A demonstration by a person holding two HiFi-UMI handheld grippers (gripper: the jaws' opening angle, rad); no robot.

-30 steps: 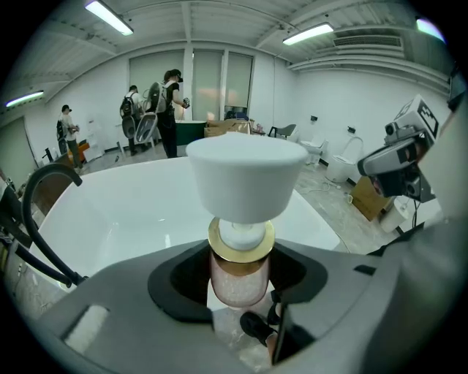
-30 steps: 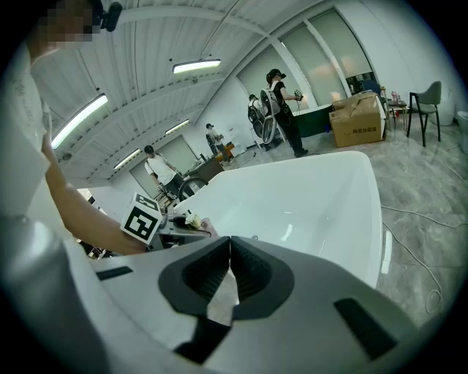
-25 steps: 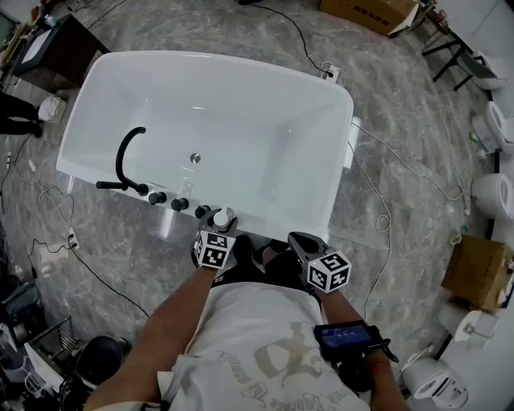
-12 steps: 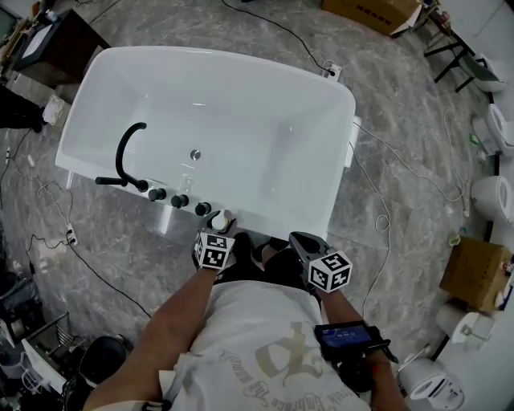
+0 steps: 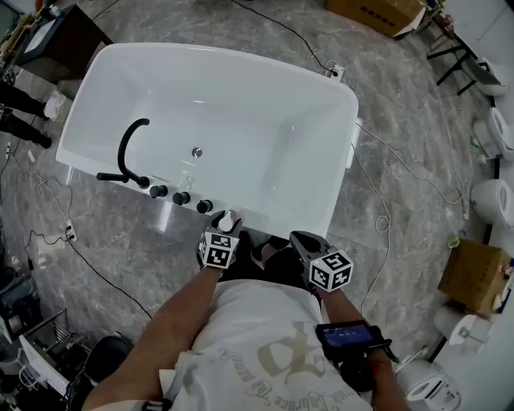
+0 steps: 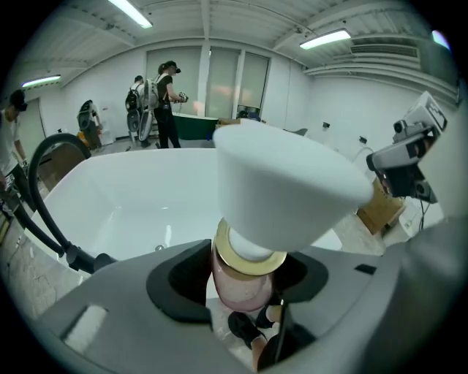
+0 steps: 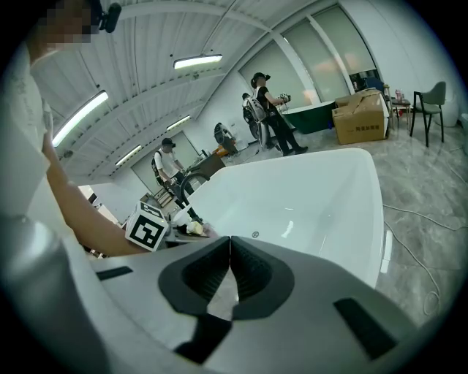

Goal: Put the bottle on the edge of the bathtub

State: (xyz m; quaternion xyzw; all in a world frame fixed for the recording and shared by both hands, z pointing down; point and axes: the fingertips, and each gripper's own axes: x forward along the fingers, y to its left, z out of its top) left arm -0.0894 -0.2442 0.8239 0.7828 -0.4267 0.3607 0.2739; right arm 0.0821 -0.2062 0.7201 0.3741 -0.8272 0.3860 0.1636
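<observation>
Bottle (image 6: 281,186), pink with gold collar and white cap, clamped in the left gripper (image 6: 243,288) over the near rim of the bathtub (image 5: 241,71), just beside three black knobs (image 5: 181,197) and a curved faucet (image 5: 127,148); whether its base touches the rim is hidden. Right gripper (image 7: 229,270), jaws pressed together on nothing, hangs alongside, cables (image 5: 384,217) trailing across the floor (image 5: 401,120).

This is a big indoor hall used as a test or recording space, not a home bathroom. A freestanding white bathtub (image 5: 241,72) stands alone on a grey marbled floor (image 5: 401,160). Loose cables (image 5: 377,209) cross that floor, with cardboard boxes (image 5: 373,12) and unplumbed toilets (image 5: 491,197) at its edges. Tube lights (image 7: 199,61) line a ribbed ceiling, and people (image 6: 167,102) with backpacks stand behind.
</observation>
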